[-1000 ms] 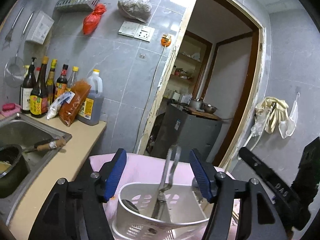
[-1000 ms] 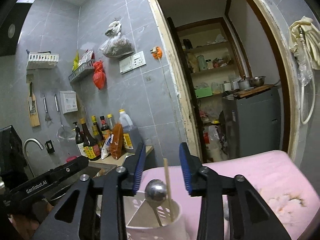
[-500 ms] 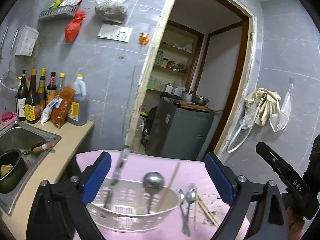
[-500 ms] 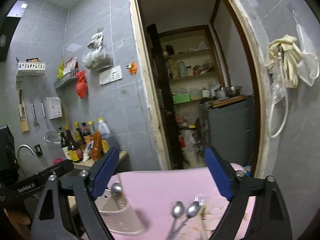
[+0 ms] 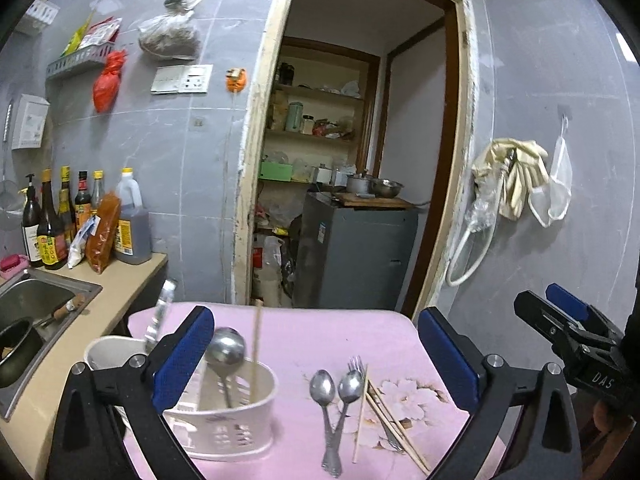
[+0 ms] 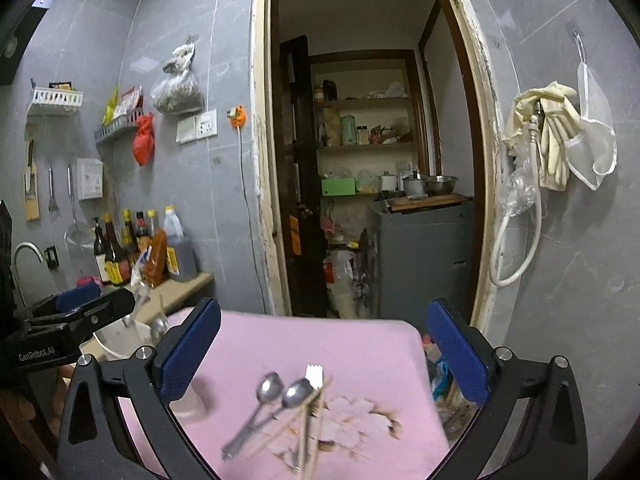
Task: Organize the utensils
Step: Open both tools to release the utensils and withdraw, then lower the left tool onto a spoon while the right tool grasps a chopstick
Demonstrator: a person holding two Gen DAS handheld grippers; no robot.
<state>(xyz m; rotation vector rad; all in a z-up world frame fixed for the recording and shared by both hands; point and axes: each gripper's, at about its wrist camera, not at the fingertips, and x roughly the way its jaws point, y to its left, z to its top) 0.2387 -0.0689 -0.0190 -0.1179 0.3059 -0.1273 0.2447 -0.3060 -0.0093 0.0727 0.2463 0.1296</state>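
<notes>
Two grippers, left gripper [image 5: 316,356] and right gripper [image 6: 320,354], jaws opening, empty, above loose spoons [image 5: 334,390].

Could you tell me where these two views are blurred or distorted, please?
Left wrist view: the door frame bows from fisheye, and the tongs in the caddy are smeared. Right wrist view: the spoons and chopsticks are motion-blurred, and the corners are dark.

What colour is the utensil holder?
White; the holder shows best in the left wrist view.
</notes>
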